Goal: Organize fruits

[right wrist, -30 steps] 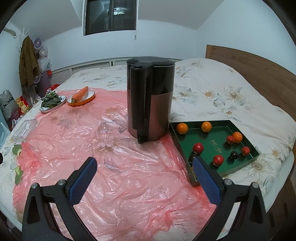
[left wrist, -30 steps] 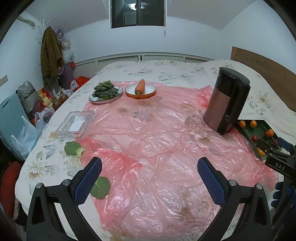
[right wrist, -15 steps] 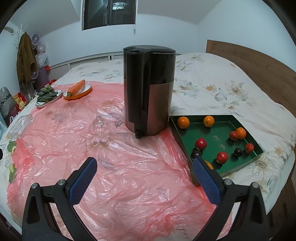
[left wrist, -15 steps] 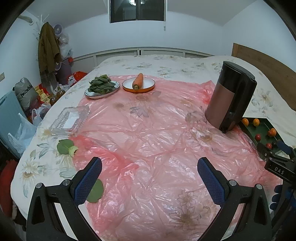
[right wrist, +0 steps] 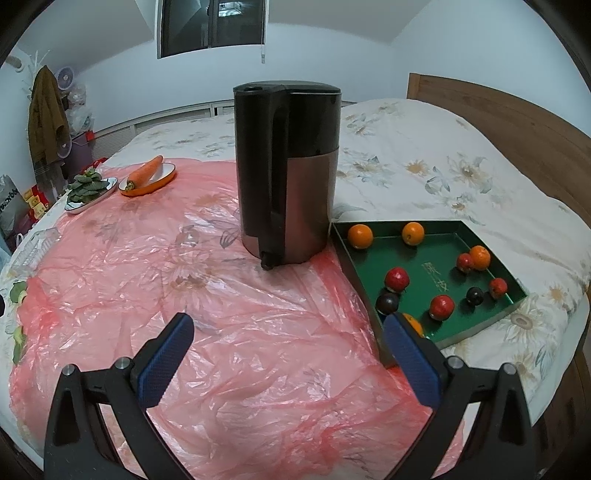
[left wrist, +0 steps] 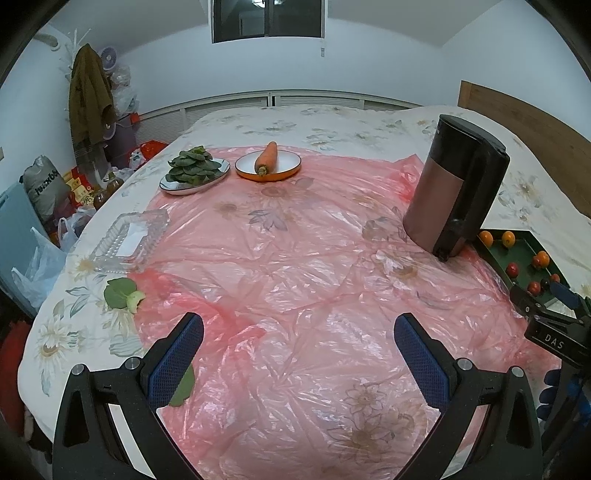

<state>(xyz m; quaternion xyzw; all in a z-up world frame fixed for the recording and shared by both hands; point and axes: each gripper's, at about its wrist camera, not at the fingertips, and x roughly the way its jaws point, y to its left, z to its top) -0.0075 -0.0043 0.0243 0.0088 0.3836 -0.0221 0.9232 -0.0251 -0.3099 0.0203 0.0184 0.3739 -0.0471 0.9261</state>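
Both your tongs are wide open and hold nothing
Your right tongs (right wrist: 290,341) hang by the green tray (right wrist: 495,254) of fruit (right wrist: 397,277); your left tongs (left wrist: 298,349) hang over the pink sheet (left wrist: 295,258)

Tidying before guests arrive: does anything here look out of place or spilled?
Yes. Loose green leaves lie on the bedspread beside the pink plastic sheet, away from the plate of greens.

Even, cool indoor light from overhead; window (left wrist: 266,18) dark. Soft glare on pink plastic sheet (left wrist: 295,266). Short shadow beside kettle (right wrist: 288,166). Strong fisheye bending, black corners. Focus sharp.
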